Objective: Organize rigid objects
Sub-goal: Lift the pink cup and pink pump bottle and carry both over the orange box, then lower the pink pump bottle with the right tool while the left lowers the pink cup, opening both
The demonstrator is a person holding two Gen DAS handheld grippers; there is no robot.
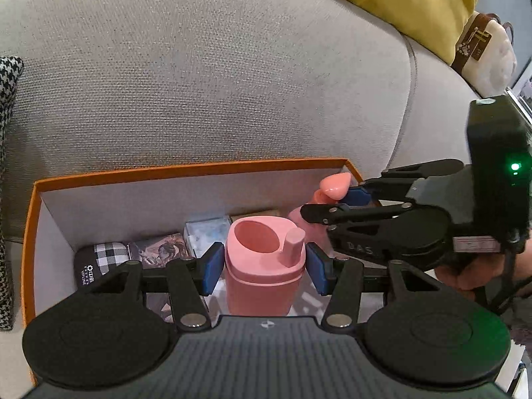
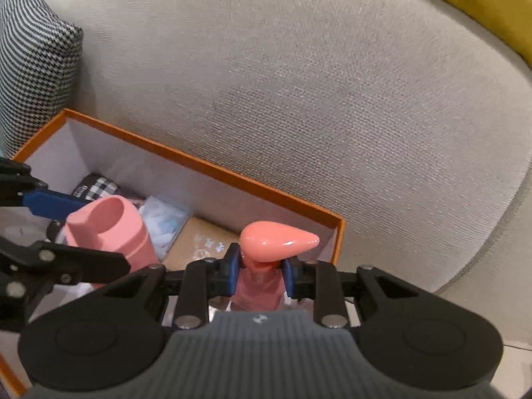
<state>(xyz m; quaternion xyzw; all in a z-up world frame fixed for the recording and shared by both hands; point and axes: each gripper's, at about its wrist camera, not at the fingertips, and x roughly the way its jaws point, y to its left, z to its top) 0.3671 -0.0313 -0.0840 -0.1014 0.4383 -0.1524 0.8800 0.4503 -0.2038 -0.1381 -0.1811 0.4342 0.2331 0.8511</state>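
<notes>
Orange-rimmed cardboard box (image 1: 186, 168) is resting against a grey sofa cushion (image 1: 199, 76). The left gripper (image 1: 264, 267) is clamping a pink tumbler (image 1: 262, 266) upright inside the box. The right gripper (image 2: 261, 274) is gripping a pink pump bottle (image 2: 259, 282) by its neck, at the tumbler's 2 o'clock, over a brown carton (image 2: 196, 242).

both wrist views close, angled down; share orange box (image 1: 186, 168) (image 2: 212, 168).
</notes>
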